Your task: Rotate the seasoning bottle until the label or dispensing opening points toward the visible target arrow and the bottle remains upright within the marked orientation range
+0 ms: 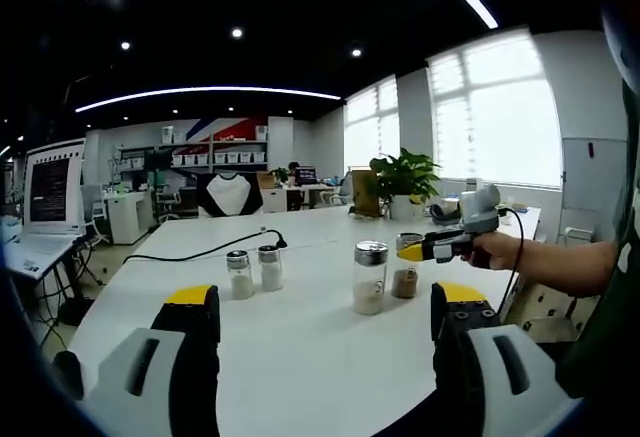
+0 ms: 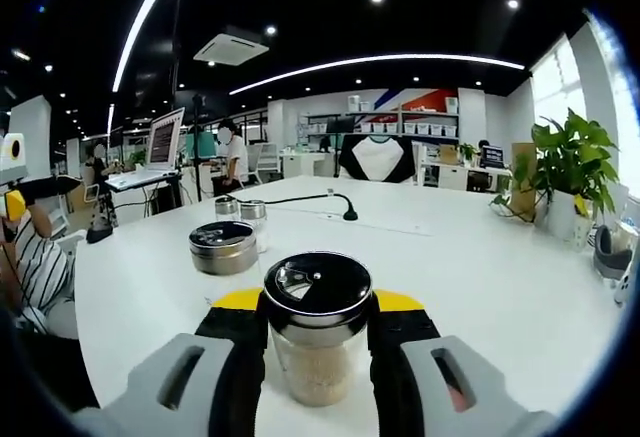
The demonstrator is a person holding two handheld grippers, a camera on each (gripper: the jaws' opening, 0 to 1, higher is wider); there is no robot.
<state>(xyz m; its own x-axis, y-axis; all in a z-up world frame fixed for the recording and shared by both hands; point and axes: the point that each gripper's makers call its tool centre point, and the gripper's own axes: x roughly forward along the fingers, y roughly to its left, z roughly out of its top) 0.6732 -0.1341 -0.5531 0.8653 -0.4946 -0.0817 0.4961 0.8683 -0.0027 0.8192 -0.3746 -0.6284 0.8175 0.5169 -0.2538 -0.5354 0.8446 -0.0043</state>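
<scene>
Between right tongs (image 2: 318,342): upright seasoning bottle (image 2: 317,332), tan powder inside.

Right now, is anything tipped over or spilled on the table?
No, nothing stands out. All four bottles stand upright on the white table with no spill: two small ones together, a taller one, and a brown one between the jaws of the right tool.

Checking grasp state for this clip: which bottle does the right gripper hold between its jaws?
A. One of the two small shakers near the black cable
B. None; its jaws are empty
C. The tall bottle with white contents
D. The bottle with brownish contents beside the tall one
D: in the left gripper view the right gripper closes on the brown-filled bottle next to the tall white-filled bottle; the right gripper view shows that bottle between its jaws.
</scene>
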